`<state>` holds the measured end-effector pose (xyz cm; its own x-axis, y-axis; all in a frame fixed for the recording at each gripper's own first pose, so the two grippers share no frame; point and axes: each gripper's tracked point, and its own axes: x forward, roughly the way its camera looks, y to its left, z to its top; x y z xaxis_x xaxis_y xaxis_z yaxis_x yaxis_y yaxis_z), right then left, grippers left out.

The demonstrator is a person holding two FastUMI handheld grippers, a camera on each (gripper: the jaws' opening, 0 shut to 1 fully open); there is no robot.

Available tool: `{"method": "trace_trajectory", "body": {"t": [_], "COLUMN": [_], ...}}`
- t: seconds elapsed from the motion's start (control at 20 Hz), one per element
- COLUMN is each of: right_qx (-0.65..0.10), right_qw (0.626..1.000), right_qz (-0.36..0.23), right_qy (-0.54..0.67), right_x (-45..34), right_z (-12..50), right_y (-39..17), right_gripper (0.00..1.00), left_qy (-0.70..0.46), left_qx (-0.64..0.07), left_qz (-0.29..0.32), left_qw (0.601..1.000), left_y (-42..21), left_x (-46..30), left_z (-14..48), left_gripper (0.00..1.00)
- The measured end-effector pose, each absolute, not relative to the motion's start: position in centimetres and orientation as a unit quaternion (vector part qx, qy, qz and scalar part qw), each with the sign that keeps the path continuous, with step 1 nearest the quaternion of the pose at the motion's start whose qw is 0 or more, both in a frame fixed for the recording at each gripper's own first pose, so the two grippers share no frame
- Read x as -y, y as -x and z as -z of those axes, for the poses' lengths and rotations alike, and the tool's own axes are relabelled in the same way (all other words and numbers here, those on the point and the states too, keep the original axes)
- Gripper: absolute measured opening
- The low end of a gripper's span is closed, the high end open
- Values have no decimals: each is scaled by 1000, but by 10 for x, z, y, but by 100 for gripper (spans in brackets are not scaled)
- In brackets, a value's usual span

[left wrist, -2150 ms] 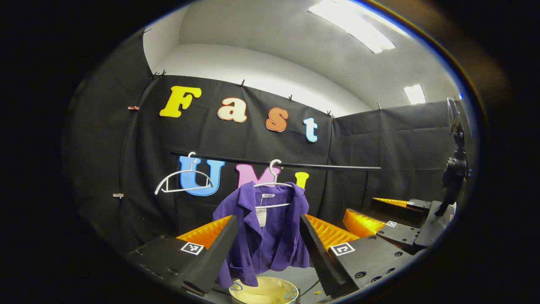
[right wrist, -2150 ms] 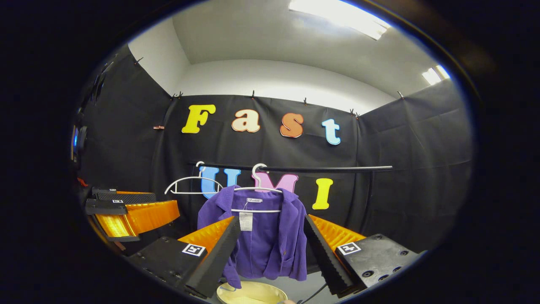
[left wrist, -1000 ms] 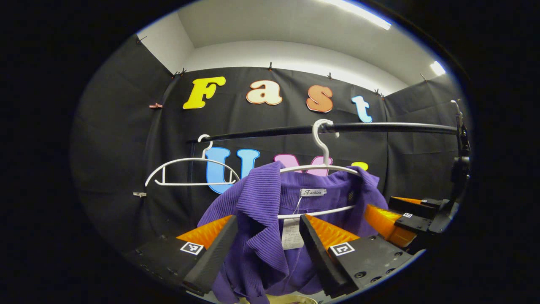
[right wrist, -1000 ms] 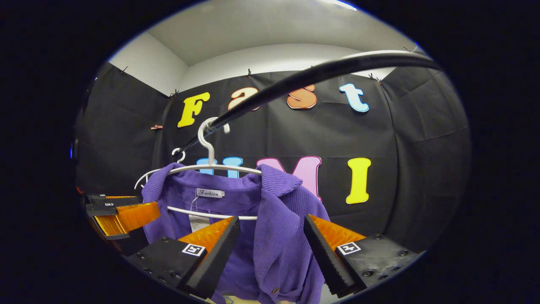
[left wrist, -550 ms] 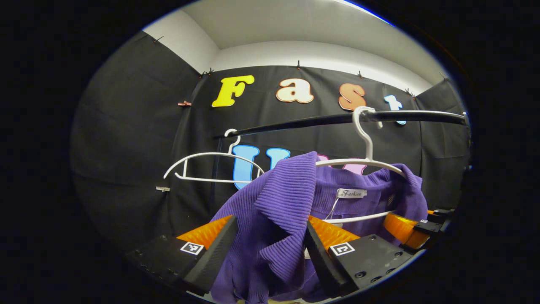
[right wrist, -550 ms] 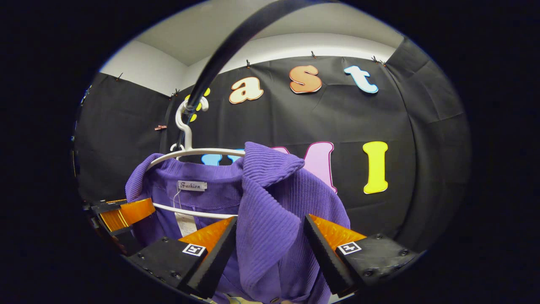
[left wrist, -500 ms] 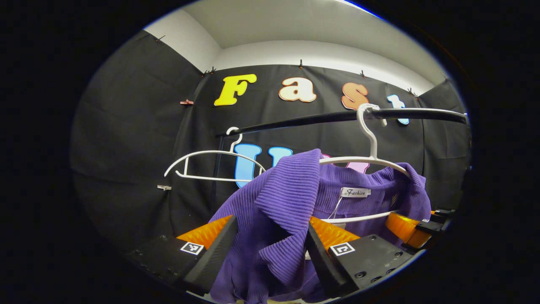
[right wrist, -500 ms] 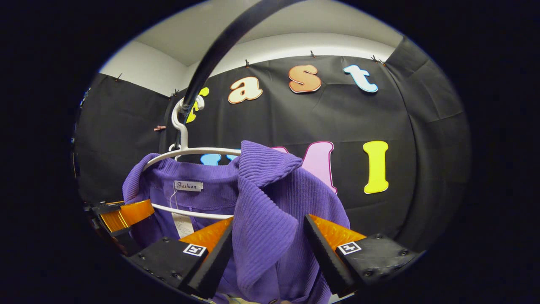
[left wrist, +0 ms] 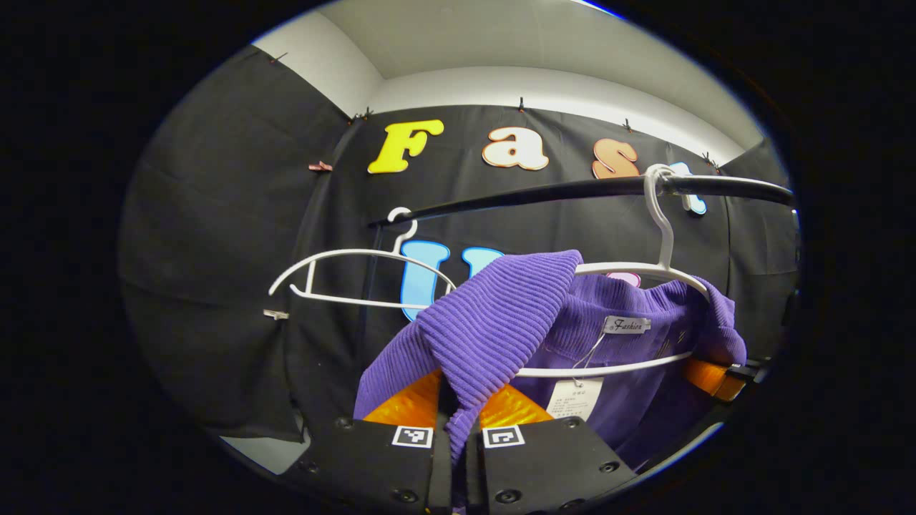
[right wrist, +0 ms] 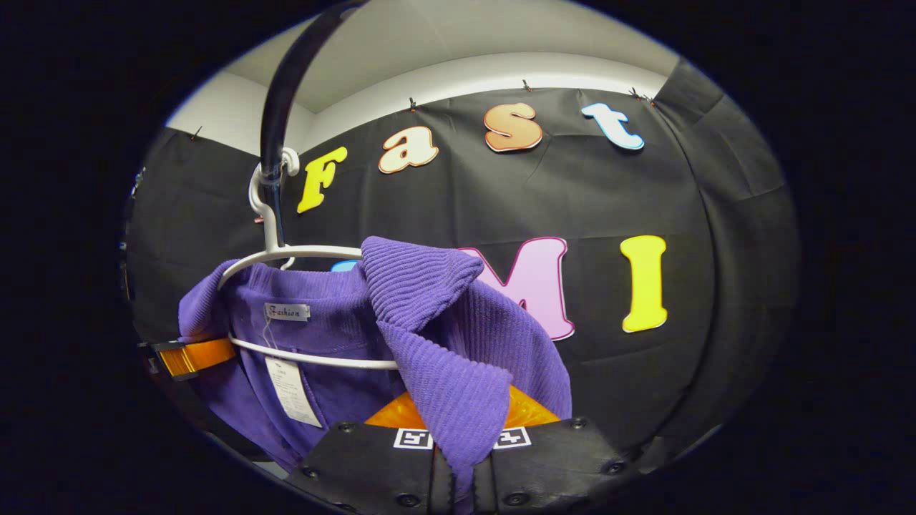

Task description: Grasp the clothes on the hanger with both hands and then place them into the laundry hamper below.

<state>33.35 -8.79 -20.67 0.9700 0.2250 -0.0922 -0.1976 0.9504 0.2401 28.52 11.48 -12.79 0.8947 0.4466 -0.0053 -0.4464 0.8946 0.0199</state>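
Where the black rail (left wrist: 544, 194) crosses the booth, a white hanger (left wrist: 662, 247) hooked on it carries a purple ribbed jacket (left wrist: 494, 322), with an empty white hanger (left wrist: 358, 275) hooked farther along the rail. Left gripper (left wrist: 458, 422): below the rail, jaws together, clamped on the jacket's lapel at one shoulder. Right gripper (right wrist: 461, 433): below the rail, jaws together, clamped on the opposite lapel. Jacket: on its hanger, collar label (right wrist: 286, 312) and paper tag (right wrist: 290, 390) showing inside the neck, just above the hanger's lower bar.
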Motion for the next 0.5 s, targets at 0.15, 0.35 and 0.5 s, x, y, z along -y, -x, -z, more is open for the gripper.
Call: {"method": "trace_trajectory", "body": {"t": [0.15, 0.35, 0.5], "right_qx": [-52, -32, -10], "right_qw": [985, 985, 982], "right_qz": [-118, -114, -108], "right_qy": [-111, -127, -156], "right_x": [96, 117, 136], "right_z": [206, 192, 175], "right_y": [-337, -332, -326], "right_gripper": [10, 19, 19], "left_qy": [-30, -80, -79], "left_qx": [-6, 0, 8], "left_qz": [-245, -272, -277], "left_qw": [969, 959, 957], "left_y": [-282, -267, -261], "left_x": [-122, -134, -140], "left_z": [120, 93, 72], "left_gripper": [10, 10, 10]}}
